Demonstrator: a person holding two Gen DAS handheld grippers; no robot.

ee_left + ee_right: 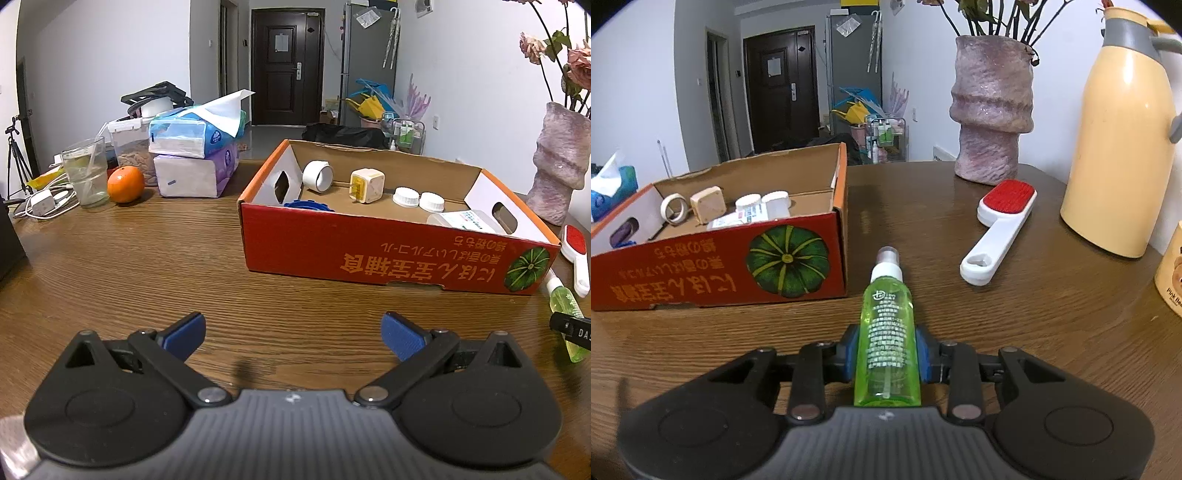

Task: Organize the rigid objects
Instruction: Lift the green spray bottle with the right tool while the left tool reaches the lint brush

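The right gripper has its jaws clamped across the green spray bottle, lying on the table beside the red box, likely its destination; the left gripper waits with jaws apart, empty

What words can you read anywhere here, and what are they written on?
"Pink Bea", cut off at the picture's edge: on the cream canister.
"DAS", cut off: on the right gripper seen from the left wrist view.
Orange Japanese lettering, upside down, beside a green pumpkin picture: on the red cardboard box; I cannot read it reliably.
White print on the green spray bottle: too small.
Label on the white bottle in the box: too small.
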